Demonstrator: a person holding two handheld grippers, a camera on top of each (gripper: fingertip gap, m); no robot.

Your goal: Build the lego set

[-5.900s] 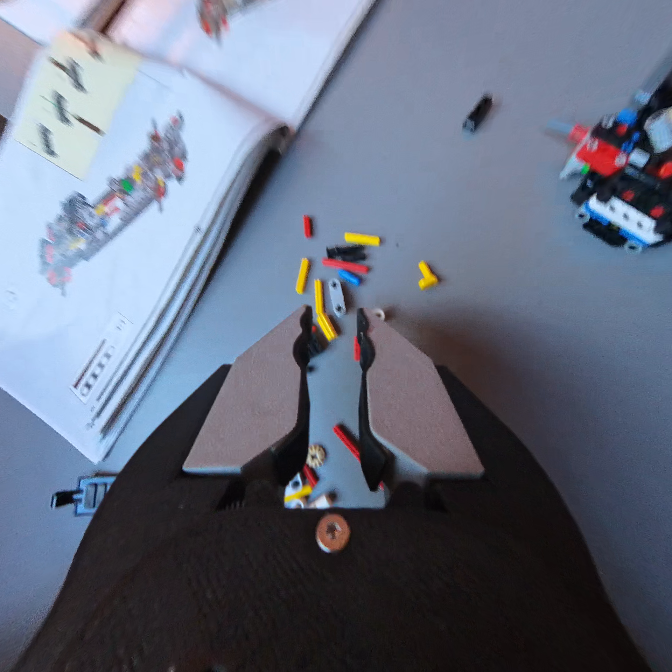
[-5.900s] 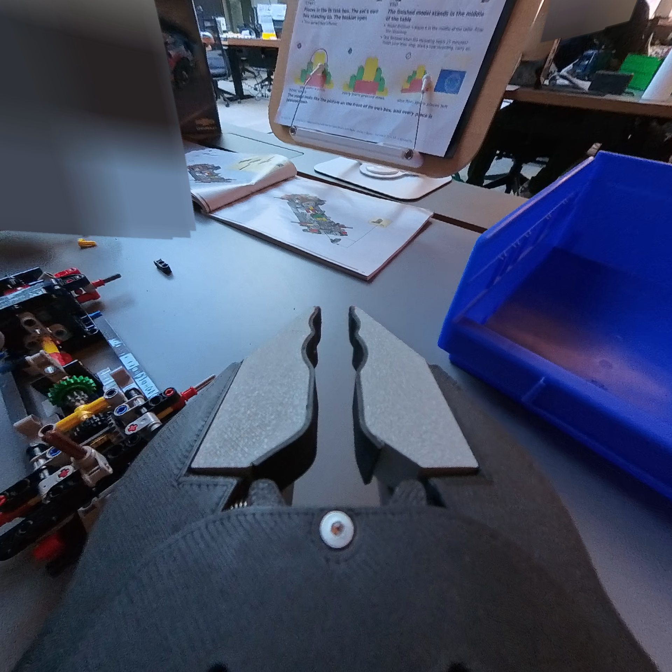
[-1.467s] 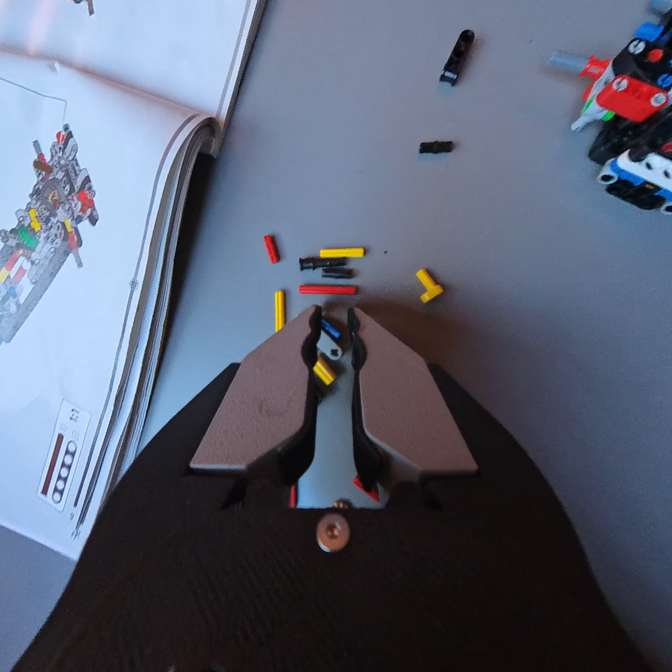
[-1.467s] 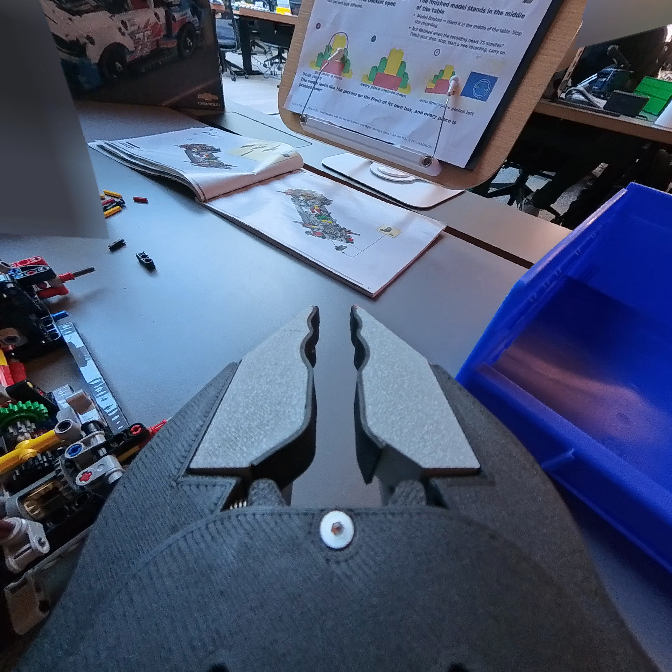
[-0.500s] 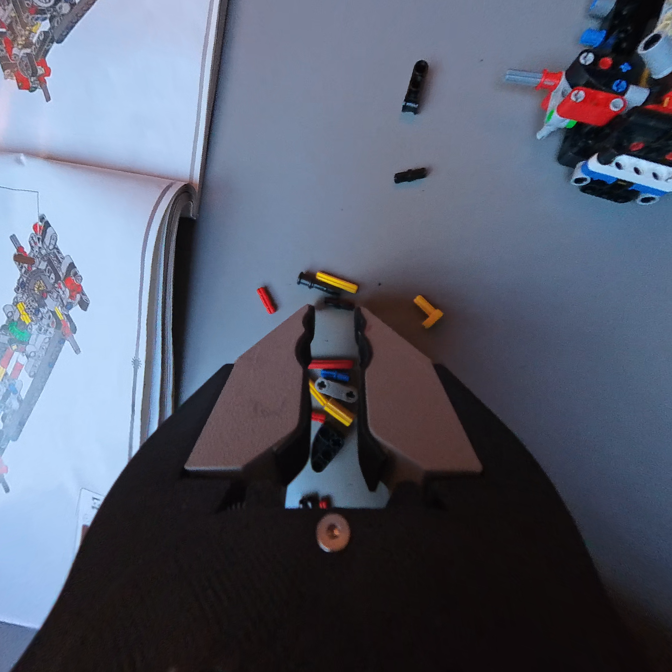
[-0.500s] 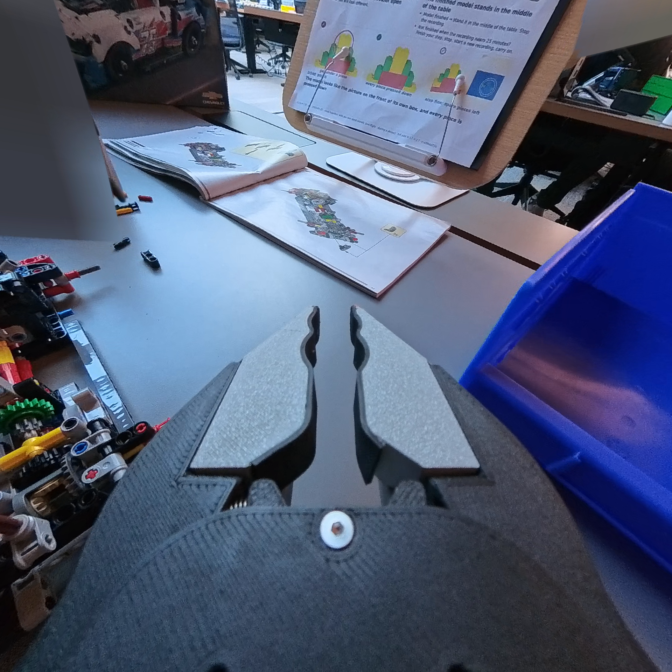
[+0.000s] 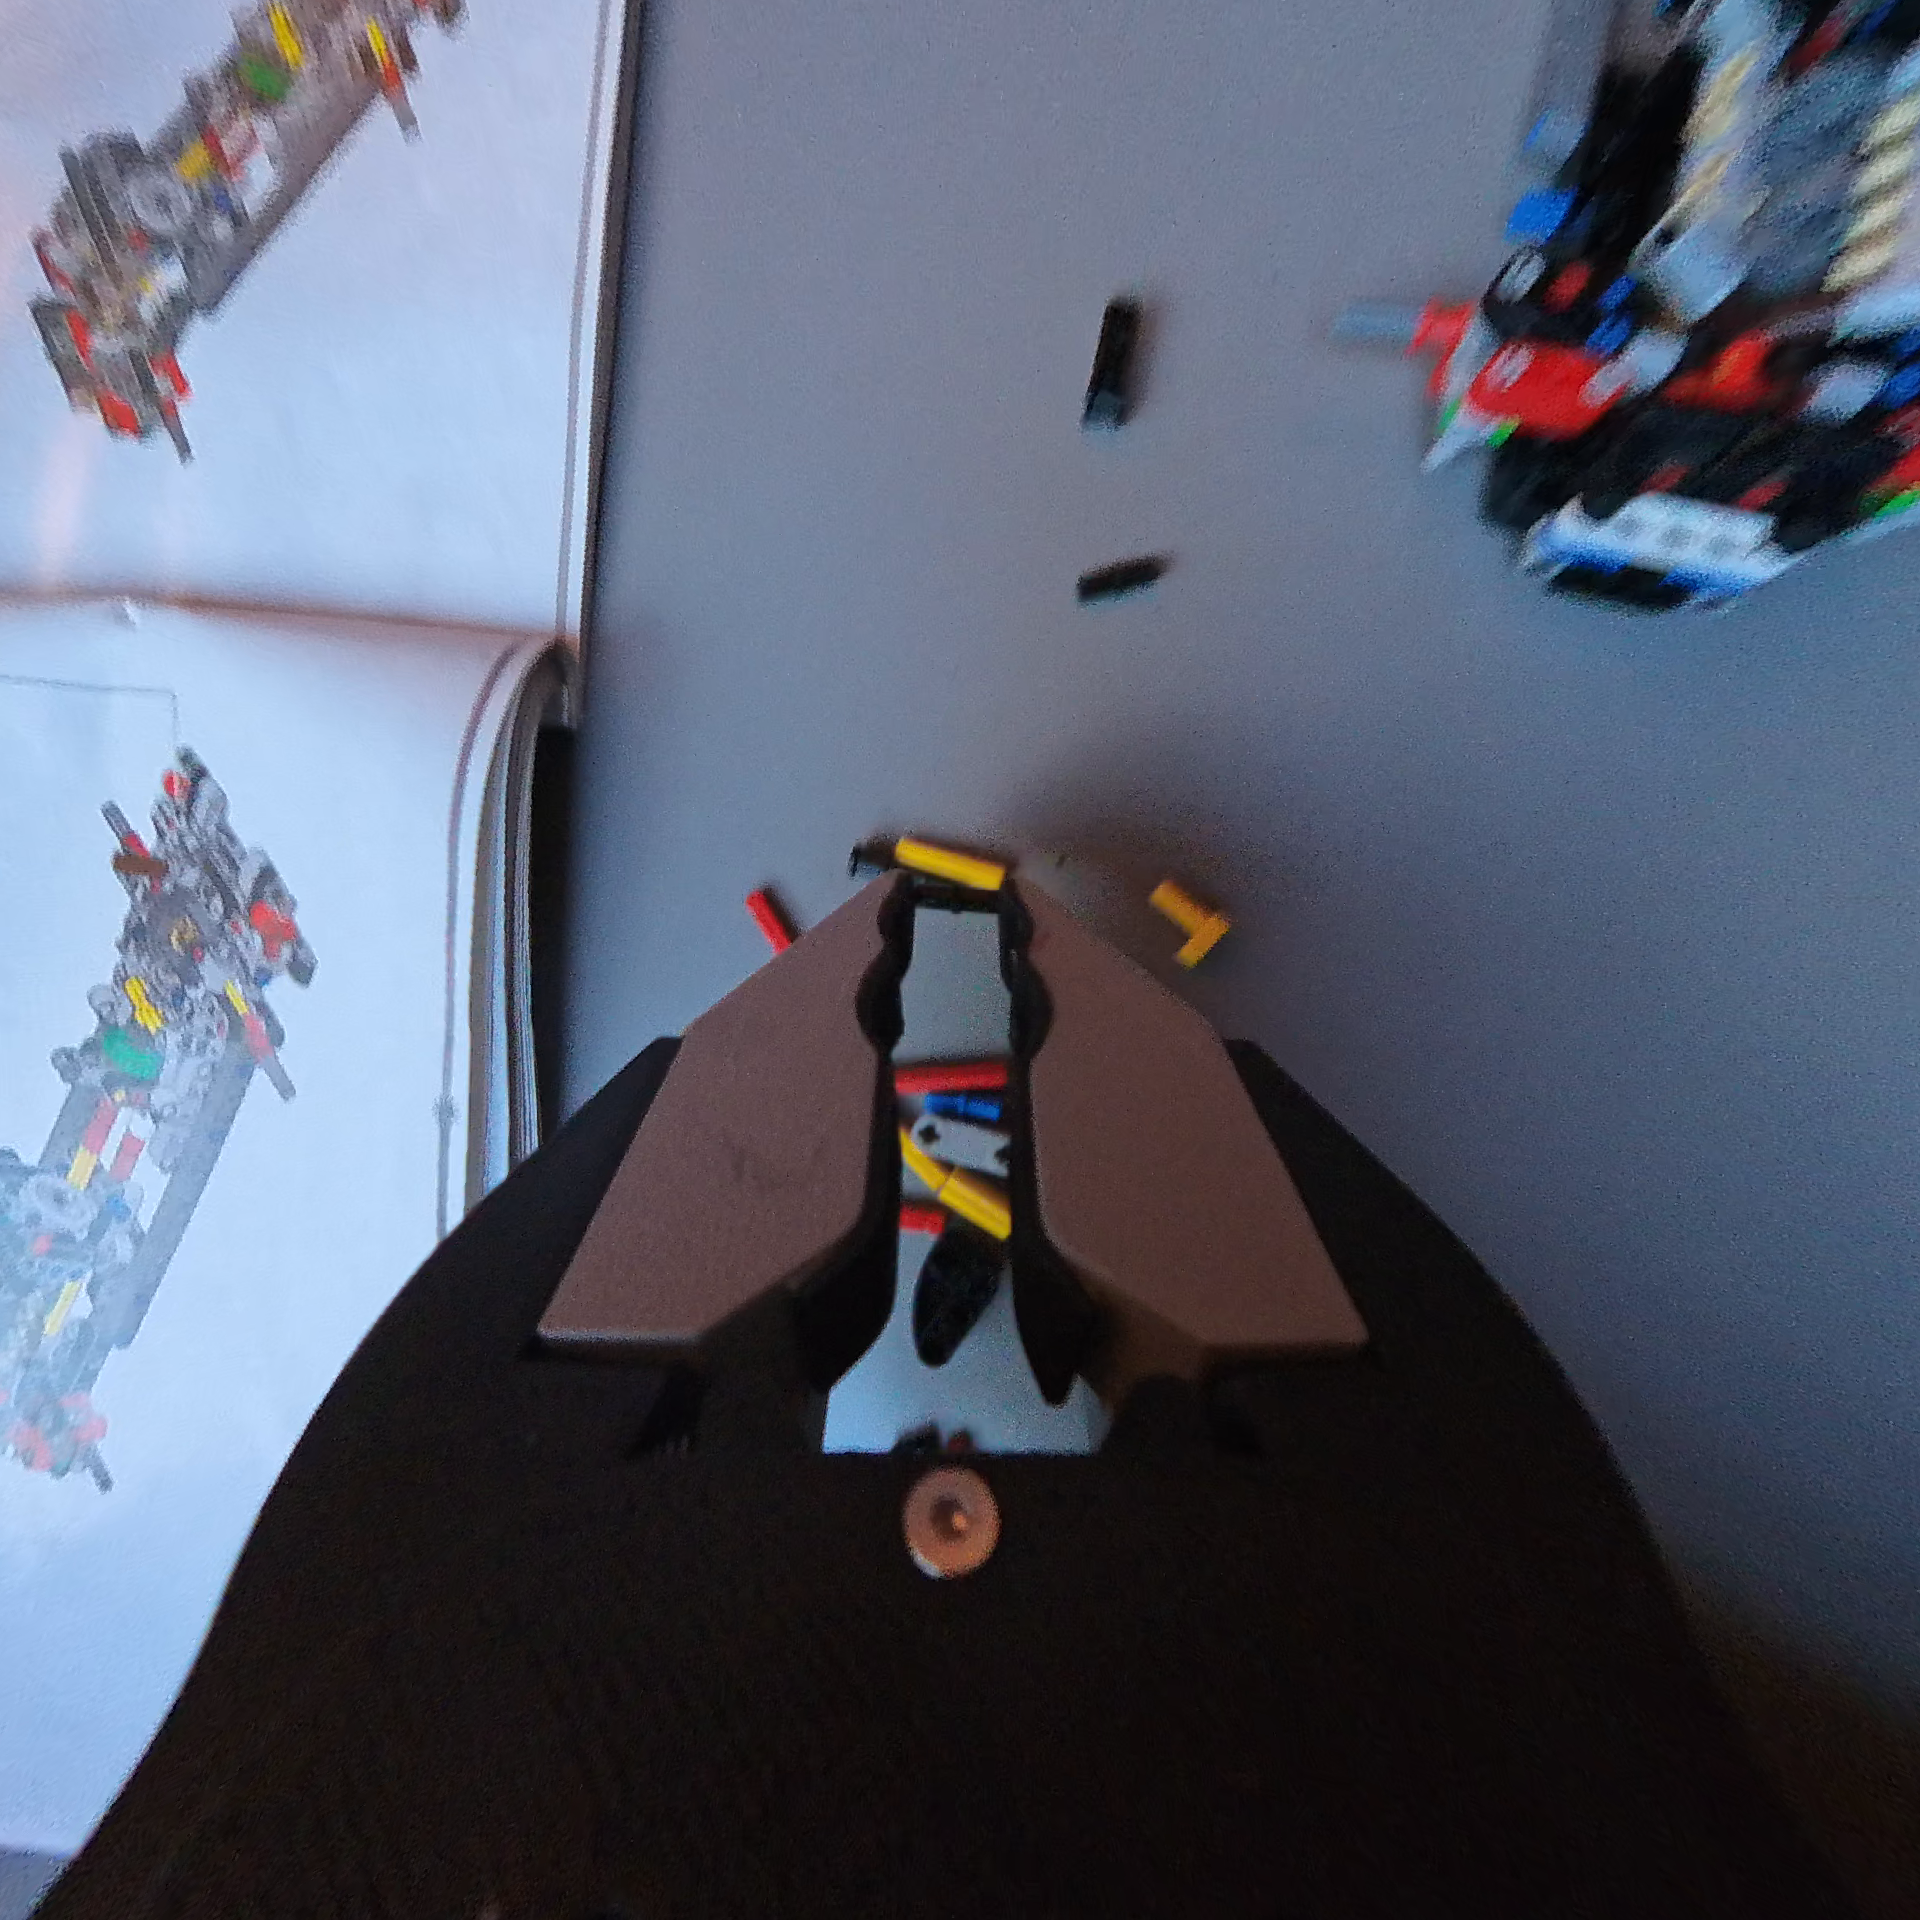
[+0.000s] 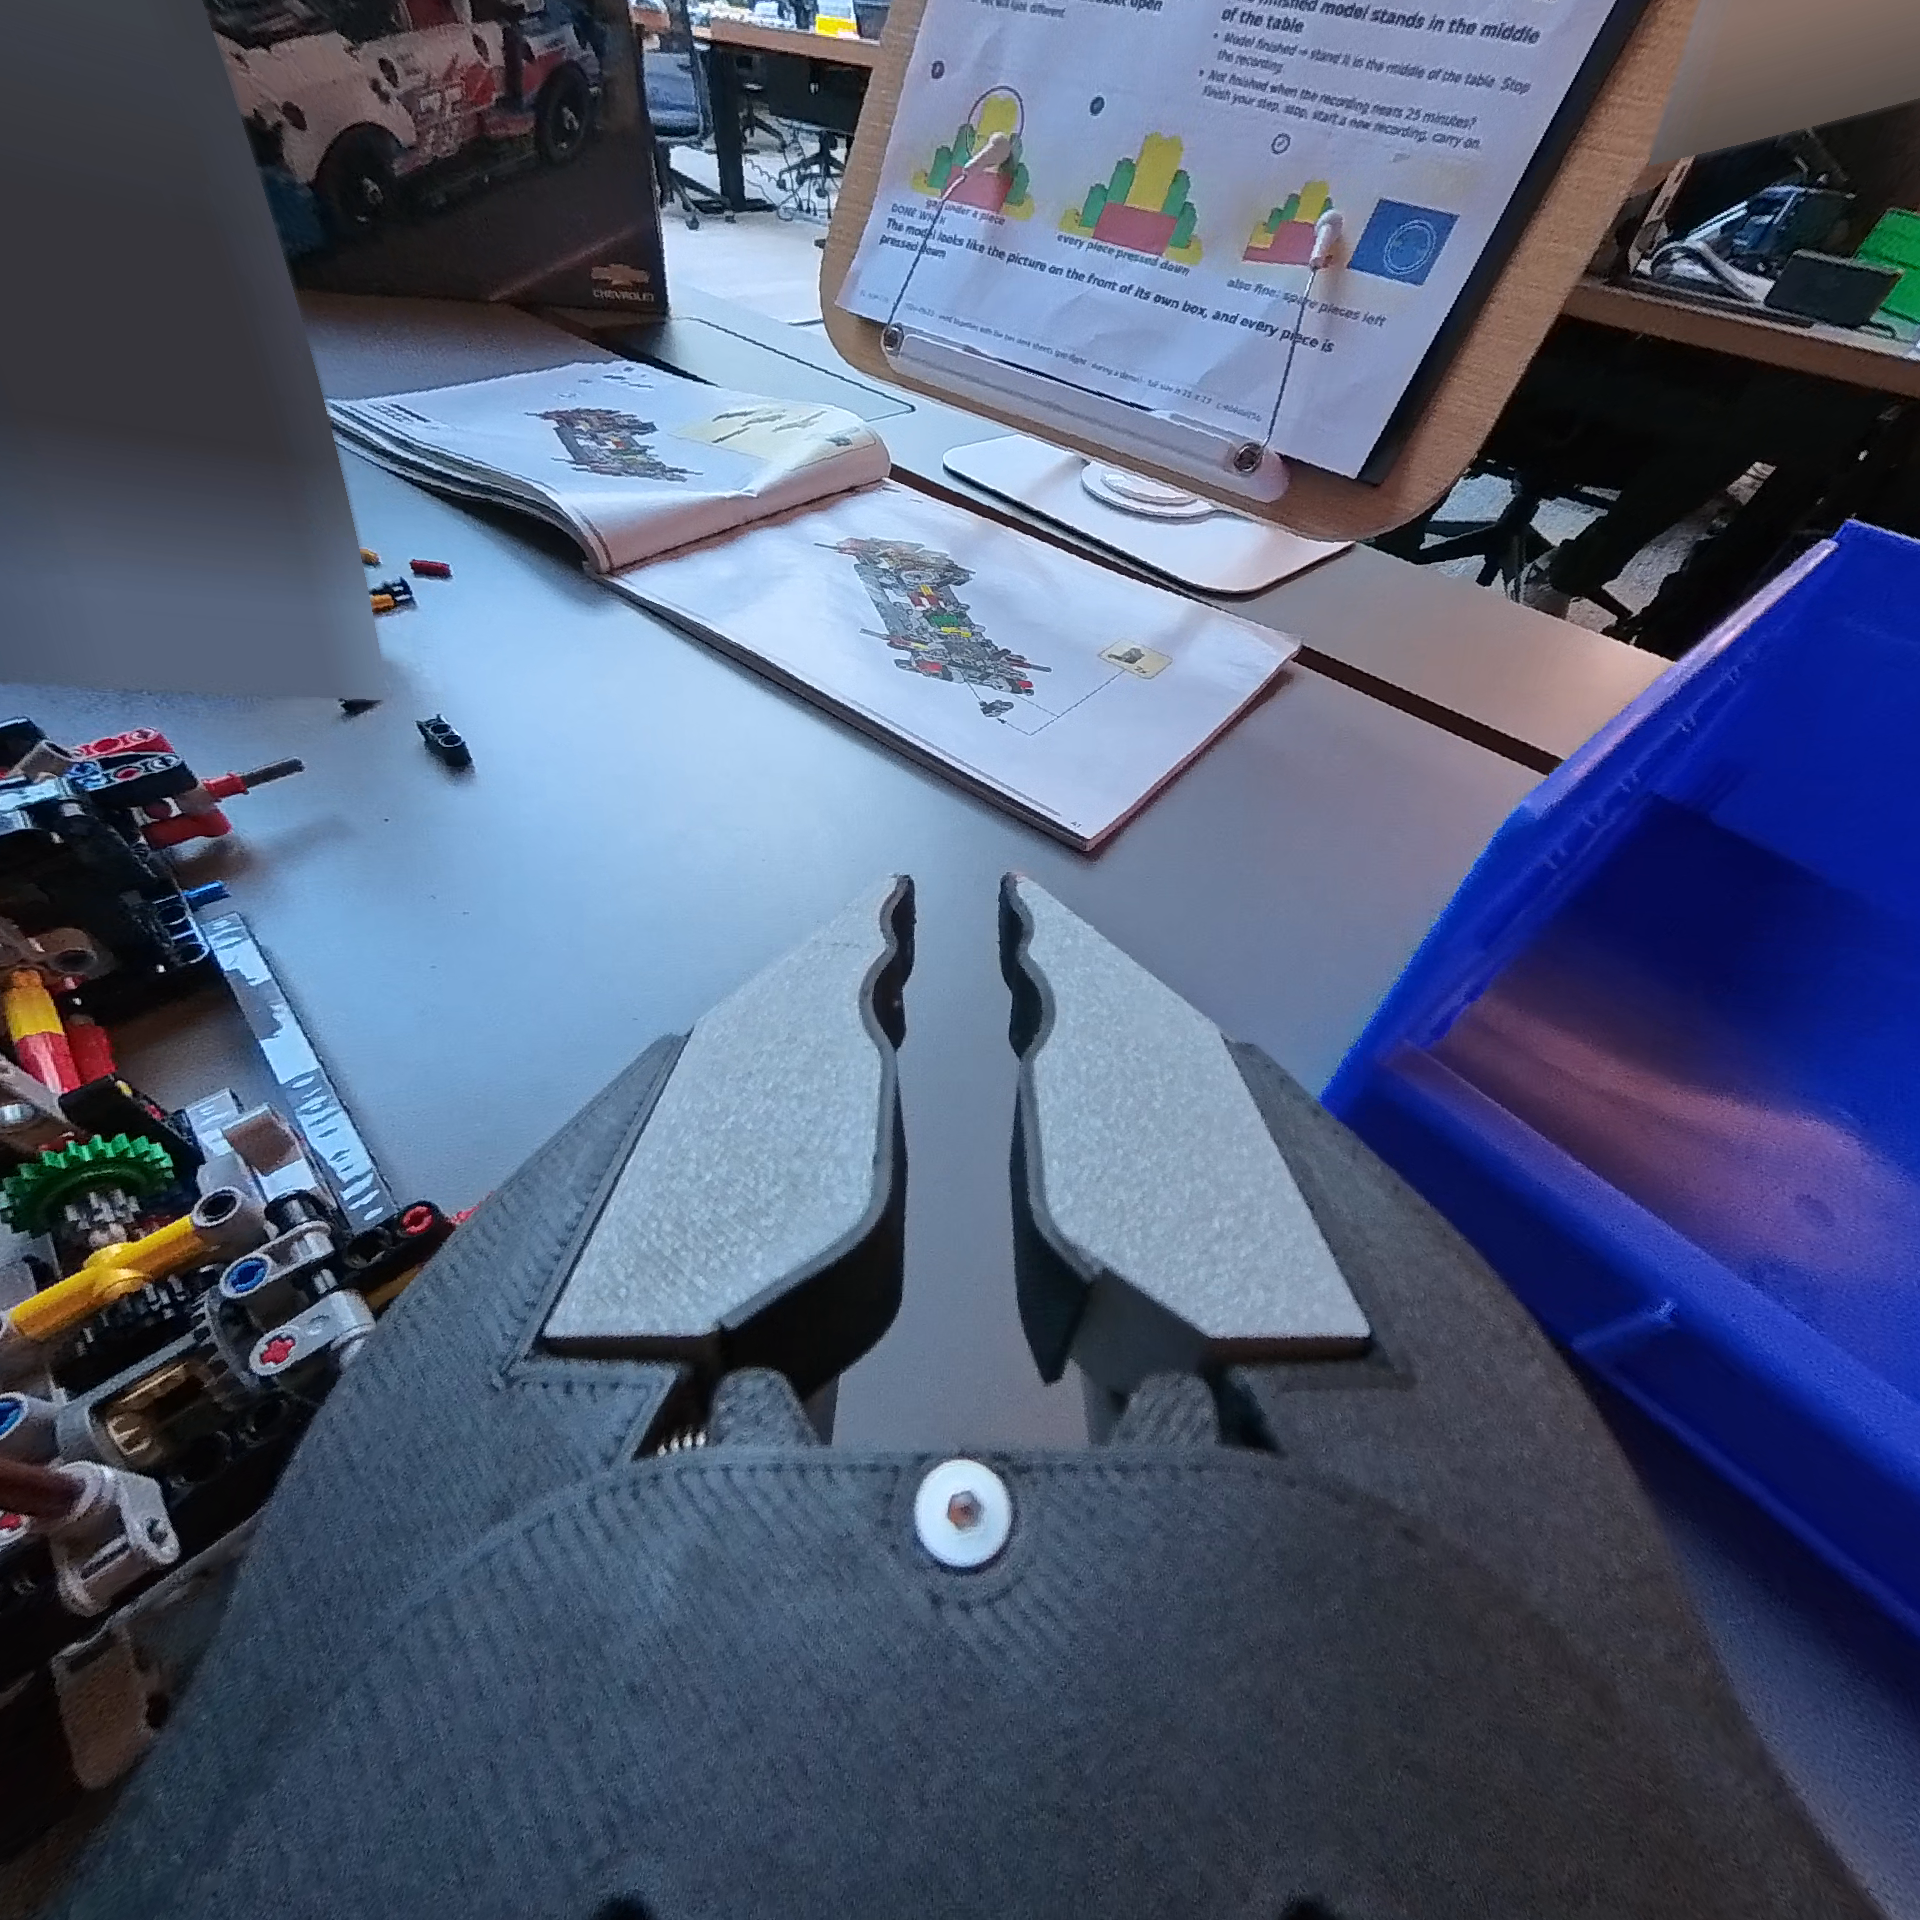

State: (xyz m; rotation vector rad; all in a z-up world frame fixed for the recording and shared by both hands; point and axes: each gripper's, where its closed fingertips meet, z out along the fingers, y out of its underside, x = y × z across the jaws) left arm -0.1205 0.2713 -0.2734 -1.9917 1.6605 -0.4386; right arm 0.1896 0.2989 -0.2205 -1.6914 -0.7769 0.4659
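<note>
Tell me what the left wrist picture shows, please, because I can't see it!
The left gripper points down at a grey table, its fingers slightly apart over small red, blue and yellow building pieces; a small black piece sits at the tips. An open instruction booklet lies left, a half-built toy model top right.

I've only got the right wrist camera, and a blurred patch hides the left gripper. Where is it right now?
Observer: The left gripper is over the scattered small pieces beside the open booklet.
Operator: Anything between its fingertips?
Observer: A small black piece sits across the tips; too blurred to tell whether the pads press it.
Operator: What's just ahead?
Observer: A yellow rod, with a yellow L-shaped piece off to its right.
</note>
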